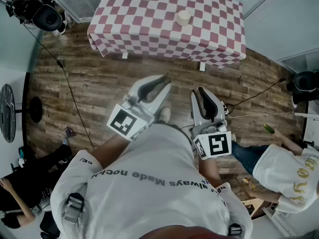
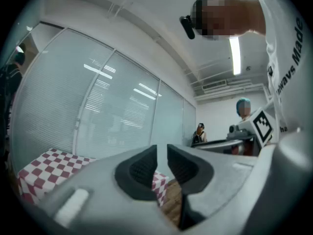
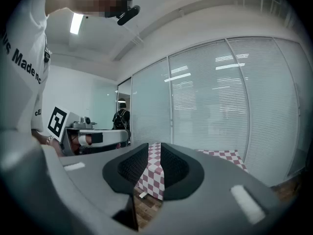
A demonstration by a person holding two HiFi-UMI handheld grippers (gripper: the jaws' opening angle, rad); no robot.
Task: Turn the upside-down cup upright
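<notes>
A pale cream cup [image 1: 184, 17] stands on a table with a red-and-white checked cloth [image 1: 149, 19], far ahead of me in the head view. Which way up it stands is too small to tell. My left gripper [image 1: 160, 82] and right gripper [image 1: 199, 92] are held close to my body over the wooden floor, well short of the table. Both are shut with nothing between their pads. In the left gripper view the gripper [image 2: 162, 153] points level towards the table's corner [image 2: 39, 173]. In the right gripper view the gripper [image 3: 154, 153] faces the cloth [image 3: 156, 168].
A seated person in a white shirt [image 1: 286, 171] is at the right, and another person sits at the lower left [image 1: 20, 193]. Cables [image 1: 70, 93] run over the wooden floor. Equipment on a stand [image 1: 42, 14] is at the upper left. A glass wall with blinds [image 3: 220, 106] is behind the table.
</notes>
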